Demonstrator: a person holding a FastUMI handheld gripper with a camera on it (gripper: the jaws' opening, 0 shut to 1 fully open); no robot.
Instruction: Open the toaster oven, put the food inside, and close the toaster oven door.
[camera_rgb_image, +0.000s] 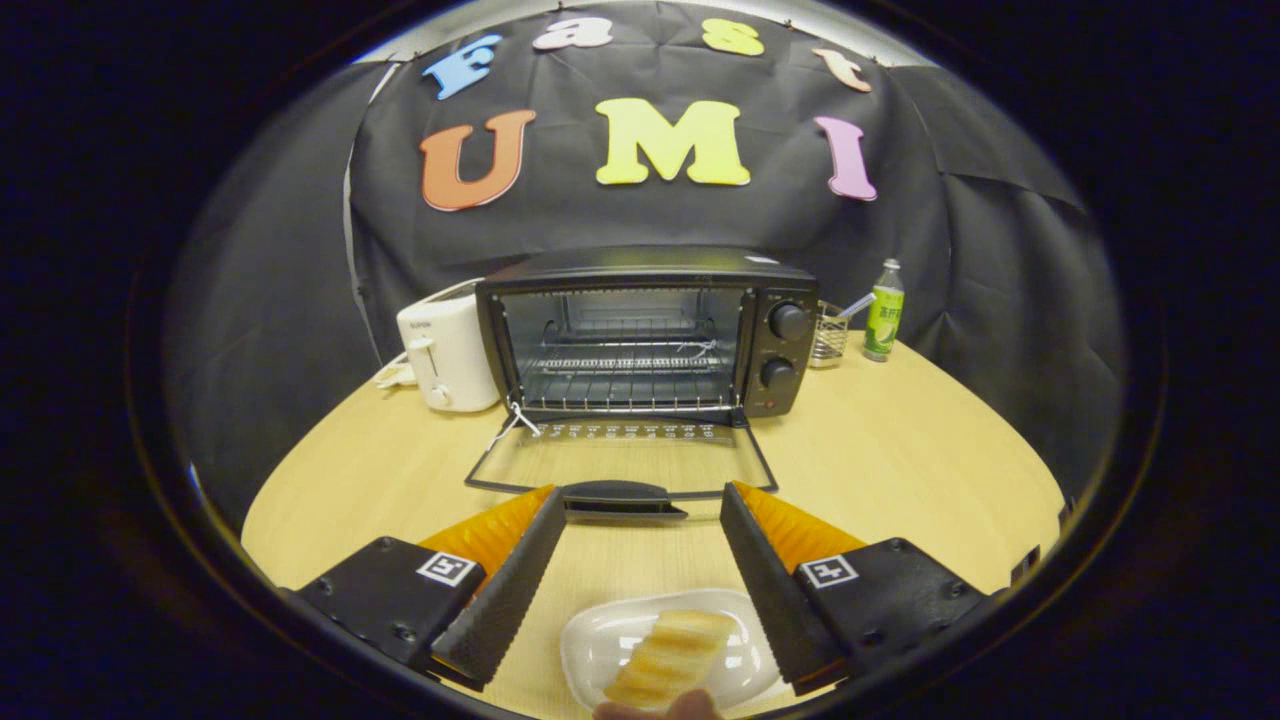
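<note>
We hold the claw (640, 510) released, its ribbed black fingers spread apart. Between them a ridged golden bread piece (668, 658) lies on a glossy white oval dish (605, 640). Beyond, the boxy black toaster oven (650, 335) stands with its glass door (620, 460) lowered onto the pale wooden desk (900, 460).

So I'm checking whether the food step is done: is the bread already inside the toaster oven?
No. The bread lies on the white dish between the open gripper fingers, short of the open toaster oven.
</note>
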